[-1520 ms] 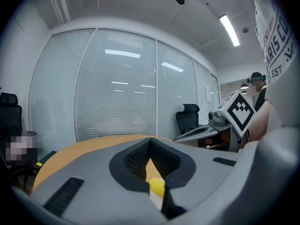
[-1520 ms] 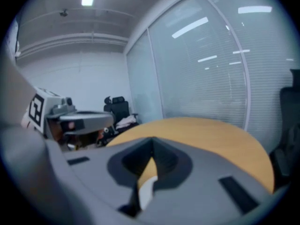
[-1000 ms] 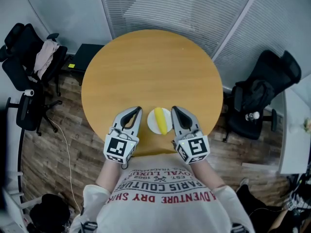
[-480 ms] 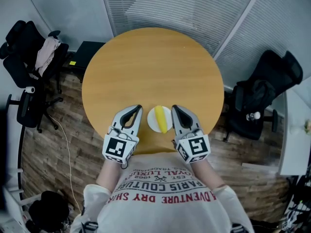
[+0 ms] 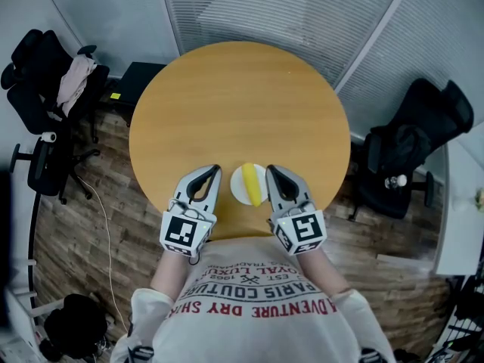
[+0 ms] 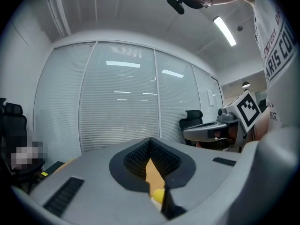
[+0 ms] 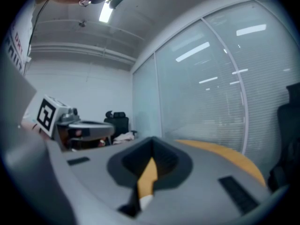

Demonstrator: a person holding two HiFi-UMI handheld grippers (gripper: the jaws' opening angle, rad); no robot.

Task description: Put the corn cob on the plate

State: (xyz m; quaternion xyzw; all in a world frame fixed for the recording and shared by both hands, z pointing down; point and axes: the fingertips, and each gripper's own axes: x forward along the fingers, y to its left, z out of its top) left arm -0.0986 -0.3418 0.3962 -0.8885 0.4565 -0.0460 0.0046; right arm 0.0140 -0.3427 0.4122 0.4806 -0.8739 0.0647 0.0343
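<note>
A yellow corn cob (image 5: 250, 184) lies on a small white plate (image 5: 236, 193) near the front edge of the round wooden table (image 5: 234, 104). My left gripper (image 5: 215, 172) rests just left of the plate, its jaws together and holding nothing. My right gripper (image 5: 270, 172) rests just right of the plate, also shut and empty. Both point away from me across the table. Through the slit of the left gripper view a bit of the corn (image 6: 158, 196) shows. In the right gripper view a white sliver of the plate (image 7: 145, 202) shows.
A black office chair (image 5: 38, 82) with clothes on it stands at the left, another black chair (image 5: 412, 146) at the right. A dark box (image 5: 134, 85) sits on the floor behind the table. Glass walls with blinds close off the back.
</note>
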